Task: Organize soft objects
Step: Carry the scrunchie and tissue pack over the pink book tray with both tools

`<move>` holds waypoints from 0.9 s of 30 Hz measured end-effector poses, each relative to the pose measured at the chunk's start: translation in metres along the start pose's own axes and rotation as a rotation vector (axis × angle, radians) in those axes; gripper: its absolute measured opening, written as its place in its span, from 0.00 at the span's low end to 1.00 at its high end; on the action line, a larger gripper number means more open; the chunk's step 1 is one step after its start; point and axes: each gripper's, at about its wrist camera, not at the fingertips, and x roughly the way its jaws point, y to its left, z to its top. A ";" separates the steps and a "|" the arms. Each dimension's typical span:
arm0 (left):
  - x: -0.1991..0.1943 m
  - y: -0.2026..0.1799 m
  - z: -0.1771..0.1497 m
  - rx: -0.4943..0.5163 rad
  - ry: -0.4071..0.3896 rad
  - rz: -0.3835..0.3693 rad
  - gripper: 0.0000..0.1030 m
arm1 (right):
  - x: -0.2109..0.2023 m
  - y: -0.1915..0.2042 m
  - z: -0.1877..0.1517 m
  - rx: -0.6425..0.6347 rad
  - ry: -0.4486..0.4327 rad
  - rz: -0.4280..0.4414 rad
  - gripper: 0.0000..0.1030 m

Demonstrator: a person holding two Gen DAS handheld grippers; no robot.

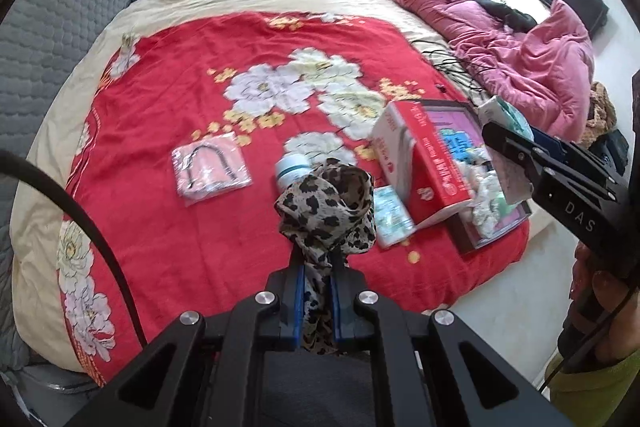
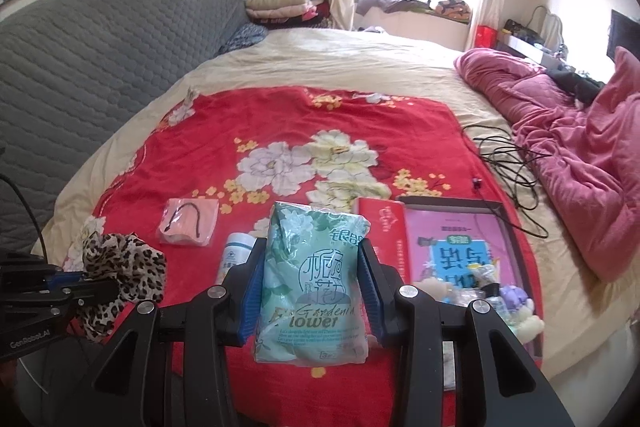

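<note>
Clamped between your left gripper's (image 1: 318, 267) jaws, the leopard-print scarf (image 1: 328, 207) hangs above the red floral blanket (image 1: 180, 75), while your right gripper (image 2: 310, 287) squeezes the tissue pack (image 2: 312, 279); carry both level toward the open box (image 2: 506, 211).

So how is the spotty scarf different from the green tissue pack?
The leopard scarf is brown and black spotted cloth, bunched and floppy; the tissue pack is a smooth pale green plastic packet with printed flowers and writing. The scarf droops out of the left gripper, whose jaws are pinched nearly together, while the pack keeps its flat shape and holds the right gripper jaws wide. Both are soft and held above the red blanket.
</note>
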 end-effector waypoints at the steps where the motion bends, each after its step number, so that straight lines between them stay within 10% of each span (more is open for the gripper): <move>1: -0.001 -0.005 0.001 0.006 -0.002 -0.001 0.10 | -0.003 -0.004 0.000 0.003 -0.003 -0.002 0.43; 27: 0.013 -0.138 0.032 0.119 -0.050 -0.117 0.10 | -0.078 -0.143 -0.035 0.144 -0.075 -0.106 0.43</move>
